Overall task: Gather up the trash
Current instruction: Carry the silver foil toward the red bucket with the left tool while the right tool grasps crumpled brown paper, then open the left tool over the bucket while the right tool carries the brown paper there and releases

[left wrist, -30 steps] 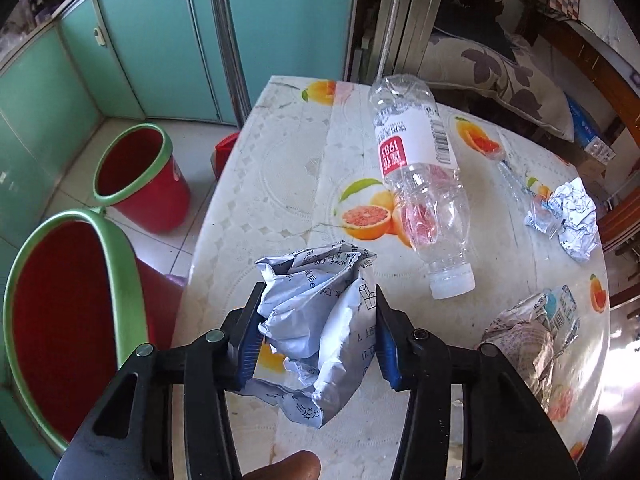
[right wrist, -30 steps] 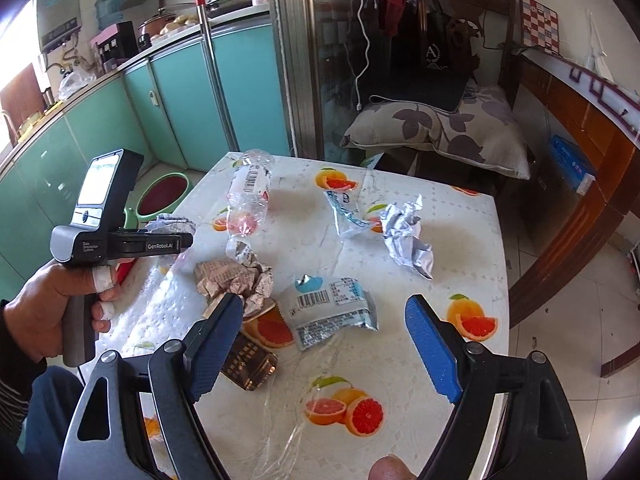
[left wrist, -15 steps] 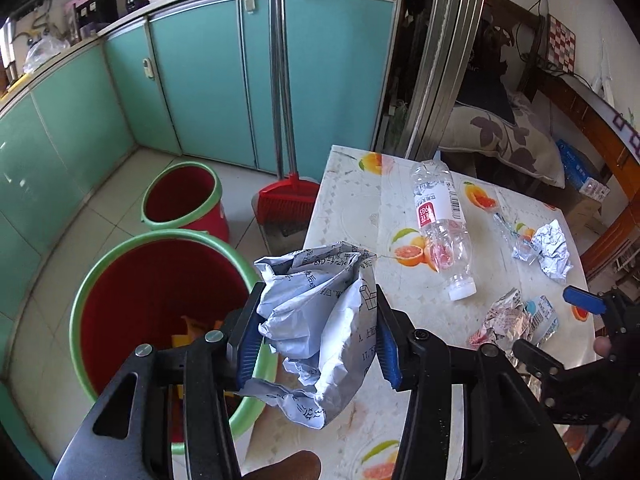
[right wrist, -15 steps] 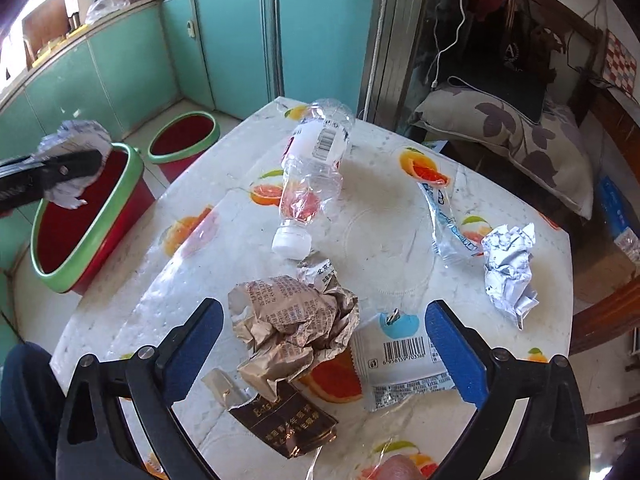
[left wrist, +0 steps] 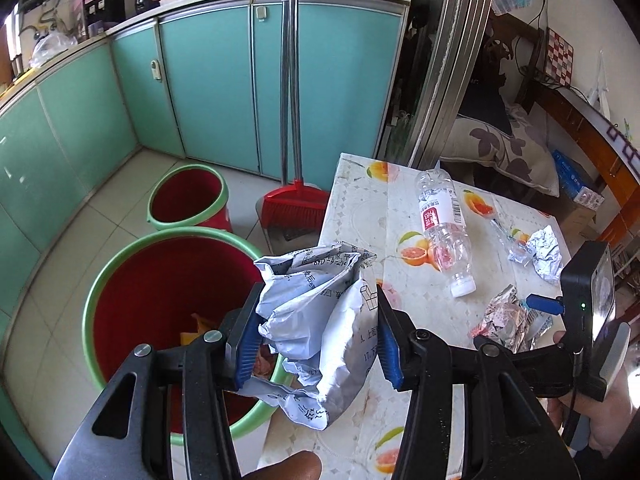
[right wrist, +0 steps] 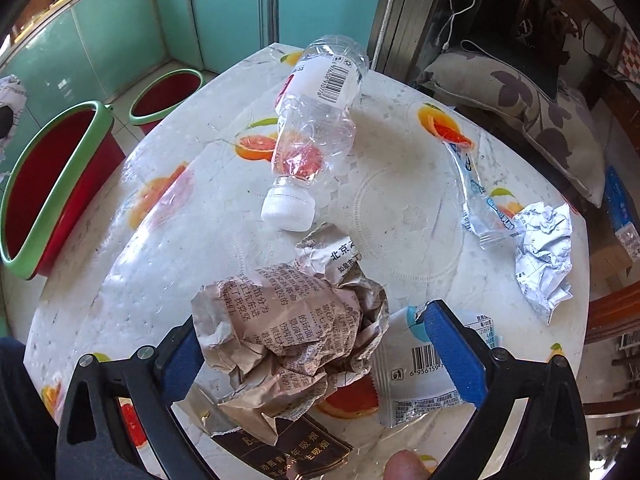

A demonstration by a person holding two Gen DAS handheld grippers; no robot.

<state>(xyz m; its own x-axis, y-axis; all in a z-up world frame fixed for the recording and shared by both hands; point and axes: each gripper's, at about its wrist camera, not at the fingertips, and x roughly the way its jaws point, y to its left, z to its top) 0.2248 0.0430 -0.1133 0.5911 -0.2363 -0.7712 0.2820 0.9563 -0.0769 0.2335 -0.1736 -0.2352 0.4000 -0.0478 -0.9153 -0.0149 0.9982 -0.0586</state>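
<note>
- Between the blue pads of the left claw point(left wrist: 316, 336), a crumpled white printed wrapper point(left wrist: 320, 320) is pinched at its middle, hanging over the near edge of the desk point(left wrist: 360, 208), just right of the big red bin with a green rim point(left wrist: 160, 280).
- That wrapper looks very light and soft; it has folded under the squeeze, so the hold is likely secure, yet it may cling to a pad when let go.
- Over on the desk, the right claw point(right wrist: 324, 352) stands wide, its pads on either side of a crumpled brown newsprint ball point(right wrist: 292, 320), not visibly pressing it.
- I judge the ball to be light, springy and crushable; closing across its thick middle should hold it, while a loose flap would tear or slip.
- Under and beside it lie a dark glossy packet point(right wrist: 292, 452) and a white barcode wrapper point(right wrist: 424, 376); both look flat and slick, so an edge would be the place to take them.
- Farther off, the clear plastic bottle point(right wrist: 316, 120) lies on its side, cap toward the claw. It seems empty, smooth and apt to roll; across the labelled body is the safer grip.
- At far right sit a clear sleeve point(right wrist: 476, 196) and a white paper wad point(right wrist: 544, 248).
</note>
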